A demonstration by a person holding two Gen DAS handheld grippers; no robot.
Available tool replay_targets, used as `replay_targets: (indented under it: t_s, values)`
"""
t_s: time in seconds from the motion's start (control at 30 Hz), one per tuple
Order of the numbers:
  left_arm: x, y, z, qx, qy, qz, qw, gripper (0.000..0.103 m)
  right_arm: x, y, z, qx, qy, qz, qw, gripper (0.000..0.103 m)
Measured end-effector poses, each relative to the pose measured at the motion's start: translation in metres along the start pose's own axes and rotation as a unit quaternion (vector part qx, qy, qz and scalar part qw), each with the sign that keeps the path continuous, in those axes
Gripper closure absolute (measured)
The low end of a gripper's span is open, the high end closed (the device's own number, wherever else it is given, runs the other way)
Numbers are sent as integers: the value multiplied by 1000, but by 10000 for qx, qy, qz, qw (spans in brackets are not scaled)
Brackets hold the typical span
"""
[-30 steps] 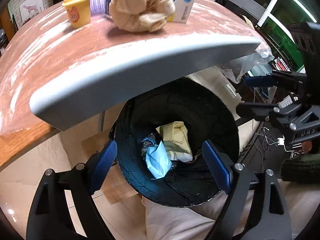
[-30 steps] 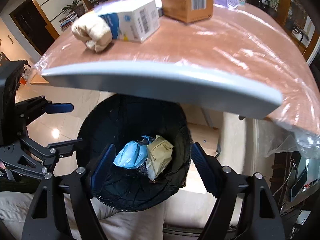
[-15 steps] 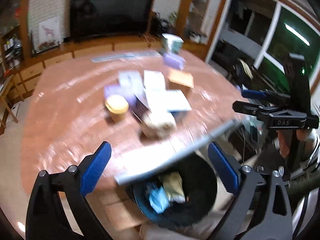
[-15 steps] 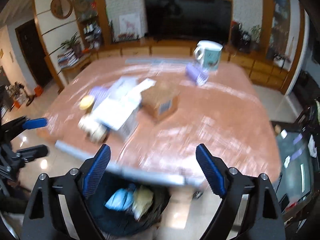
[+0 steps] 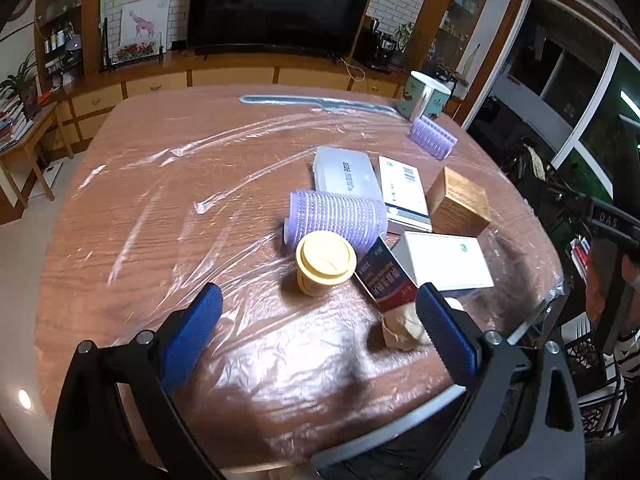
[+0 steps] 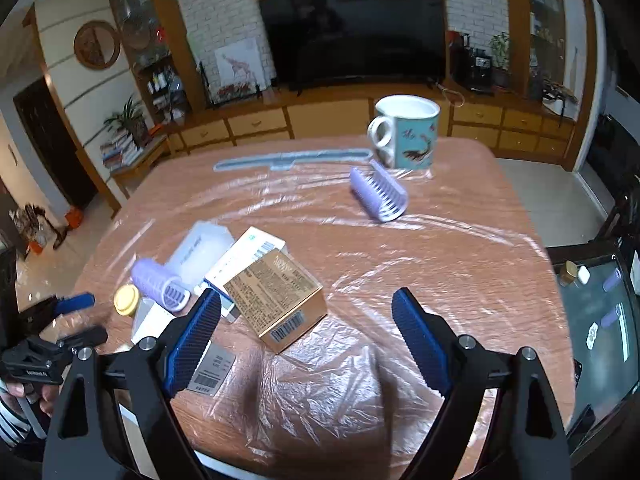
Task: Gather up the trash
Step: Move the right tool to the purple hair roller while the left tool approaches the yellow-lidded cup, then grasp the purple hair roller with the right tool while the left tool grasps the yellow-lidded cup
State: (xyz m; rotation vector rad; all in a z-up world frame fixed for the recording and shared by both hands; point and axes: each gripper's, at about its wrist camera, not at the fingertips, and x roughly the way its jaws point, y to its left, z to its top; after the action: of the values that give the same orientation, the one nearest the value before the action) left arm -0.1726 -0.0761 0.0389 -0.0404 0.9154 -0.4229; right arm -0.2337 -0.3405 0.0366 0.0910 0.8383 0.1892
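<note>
Left wrist view: bench (image 5: 160,208) under loose plastic film fills the frame; left gripper (image 5: 316,336) hovers over its near edge, jaws wide, holding nothing; right gripper (image 6: 306,344) likewise, jaws wide, empty.

Clutter sits mid-bench, largest first: white box (image 5: 446,258), flat clear case (image 5: 346,174), brown box (image 6: 276,298), purple roller (image 5: 336,216), mug (image 6: 408,132) at the far edge, yellow-lidded cup (image 5: 324,262), red carton (image 5: 386,276), crumpled paper wad (image 5: 404,326) near the front edge, just beside the left gripper's right finger.

Wad looks like the obvious trash, so likely next pick; a black bin rim (image 5: 400,454) peeks out under the bench edge, contents not visible now.

Risks: film is wrinkled and slack, so the jaws could snag it and drag the whole pile; wad lies touching or nearly touching the red carton, so a sloppy close may pinch both; wad is soft and may slip from a shallow grip.

Containers: mug interior looks empty, hard to be sure; cup is lidded, boxes shut, contents unknown.
</note>
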Motion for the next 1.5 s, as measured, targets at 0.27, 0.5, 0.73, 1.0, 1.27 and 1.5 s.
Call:
replay_targets:
  t_s: [0.27, 0.5, 0.73, 1.0, 1.27, 1.5]
  values:
    - [22, -4, 12, 166, 116, -51, 9998, 5, 32, 1, 10, -28, 153, -32, 9999, 17]
    - [29, 0, 19, 101, 138, -241, 9996, 6, 77, -41, 51, 364, 284, -491, 9977, 17]
    - [29, 2, 21, 21, 127, -289, 9995, 14, 110, -65, 72, 446, 436, -566, 9964, 17]
    - [26, 12, 21, -207, 163, -597, 9979, 24, 130, -69, 81, 199, 556, -394, 9975, 20]
    - [29, 18, 18, -162, 303, -436, 9985, 30, 145, -66, 83, 0, 697, -432, 9966, 23]
    - [45, 2, 18, 155, 394, -390, 9983, 46, 154, -60, 90, -161, 710, -508, 9961, 32]
